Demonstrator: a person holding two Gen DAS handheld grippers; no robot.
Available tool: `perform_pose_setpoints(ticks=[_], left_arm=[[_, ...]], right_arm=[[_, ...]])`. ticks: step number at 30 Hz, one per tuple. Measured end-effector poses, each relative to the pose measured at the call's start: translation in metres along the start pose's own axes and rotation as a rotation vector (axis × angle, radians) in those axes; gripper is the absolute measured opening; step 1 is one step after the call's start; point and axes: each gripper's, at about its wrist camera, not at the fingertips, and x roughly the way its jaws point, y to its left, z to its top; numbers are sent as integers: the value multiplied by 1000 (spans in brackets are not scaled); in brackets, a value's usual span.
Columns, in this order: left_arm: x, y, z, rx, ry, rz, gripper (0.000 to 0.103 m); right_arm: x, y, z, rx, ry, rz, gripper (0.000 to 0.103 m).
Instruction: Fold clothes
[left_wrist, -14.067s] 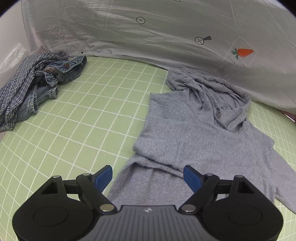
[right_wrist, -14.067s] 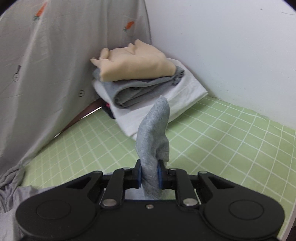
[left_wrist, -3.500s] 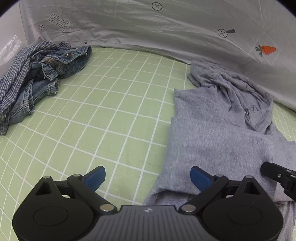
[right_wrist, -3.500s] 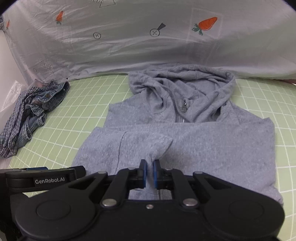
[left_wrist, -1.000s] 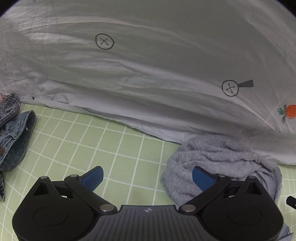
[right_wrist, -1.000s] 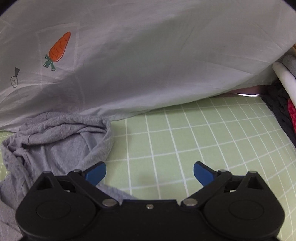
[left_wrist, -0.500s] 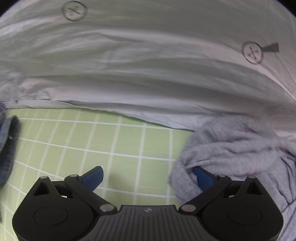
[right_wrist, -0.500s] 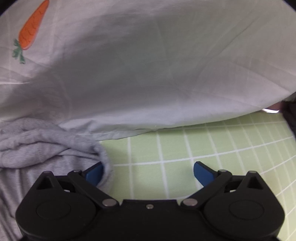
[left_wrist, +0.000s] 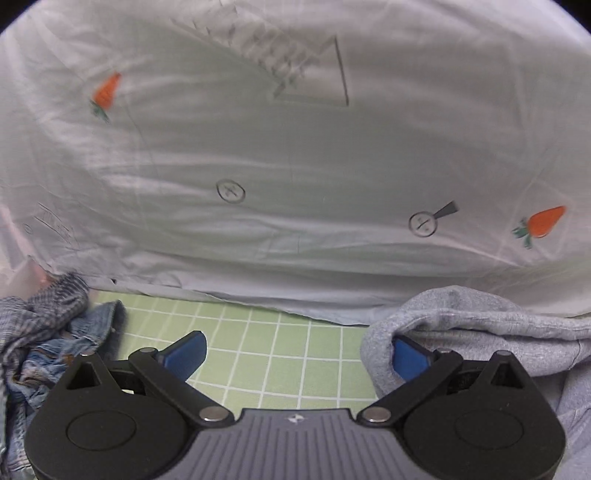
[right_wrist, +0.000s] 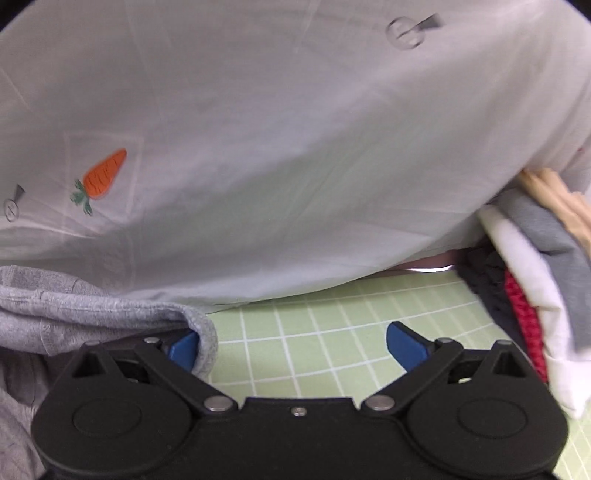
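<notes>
Both grippers have risen since a moment ago, lifting the hood's two corners off the counter (left_wrist: 280, 347). At nine o'clock in the left view lies a crumpled pile of denim and plaid (left_wrist: 48, 347). Left gripper (left_wrist: 295, 356): jaws spread, right pad tucked inside the grey hoodie (left_wrist: 480, 332) hood. Right gripper (right_wrist: 297, 345): jaws spread, left pad under the hoodie (right_wrist: 92, 314) edge. At three o'clock sits a folded stack (right_wrist: 532, 266).

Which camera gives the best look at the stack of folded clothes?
The right wrist view: the stack shows at its right edge, with tan, grey, white, red and dark layers. The left wrist view does not show it, only crumpled denim and the hoodie.
</notes>
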Motion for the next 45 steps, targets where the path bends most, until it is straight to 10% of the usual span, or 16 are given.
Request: perform_pose_setpoints(ticks=[13,20,27,45], left_arm=[[-94,21,-83,-39,82,16,101],[-91,20,-120,-89,262,29,101],[-105,5,-118,-70,251,-123,101],[-60,18,-137,-110,409,-49,101]], right_arm=[[-98,-41,-64,1,7,17,102],[-112,-41,-105,-28,98,49,102],[-125,-37,-114,-3,127,135,102],[-94,-26,-131,16,264,150,102]])
